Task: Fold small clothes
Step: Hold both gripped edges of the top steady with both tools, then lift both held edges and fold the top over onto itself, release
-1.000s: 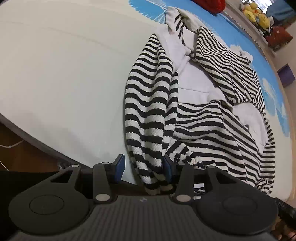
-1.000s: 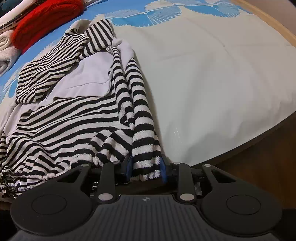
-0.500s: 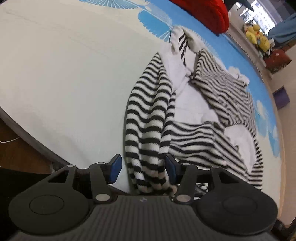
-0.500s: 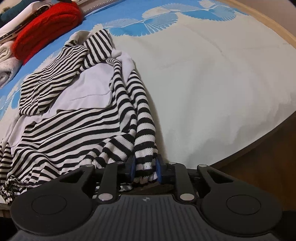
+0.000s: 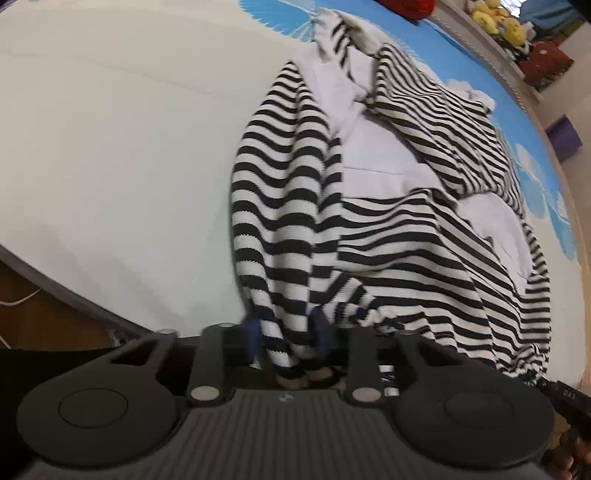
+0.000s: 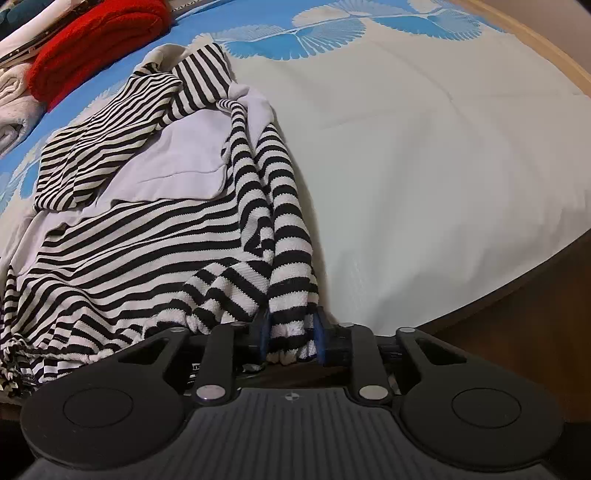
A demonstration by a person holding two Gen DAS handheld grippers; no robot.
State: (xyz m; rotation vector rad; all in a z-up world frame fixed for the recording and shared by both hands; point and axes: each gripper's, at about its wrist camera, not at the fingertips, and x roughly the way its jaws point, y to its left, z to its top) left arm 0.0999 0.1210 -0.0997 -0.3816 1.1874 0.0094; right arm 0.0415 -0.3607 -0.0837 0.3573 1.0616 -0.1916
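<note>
A black-and-white striped garment with pale grey panels [image 5: 388, 192] lies spread on the bed; it also shows in the right wrist view [image 6: 155, 206]. My left gripper [image 5: 285, 334] is shut on the cuff of one striped sleeve [image 5: 280, 206] at the near edge of the bed. My right gripper [image 6: 291, 334] is shut on the cuff of the other striped sleeve [image 6: 280, 221], also at the bed's near edge. Both sleeves run from the cuffs away toward the collar.
The bed has a white sheet [image 5: 110, 147] with blue leaf prints [image 6: 295, 40]. A red folded cloth [image 6: 96, 40] and pale folded clothes [image 6: 14, 107] lie at the far side. Yellow plush toys [image 5: 498, 18] sit beyond. Wooden floor [image 6: 517, 332] shows past the bed edge.
My left gripper has closed from open onto the sleeve cuff. My right gripper stays shut on its cuff. Both sleeves look pulled a little tauter toward me.
</note>
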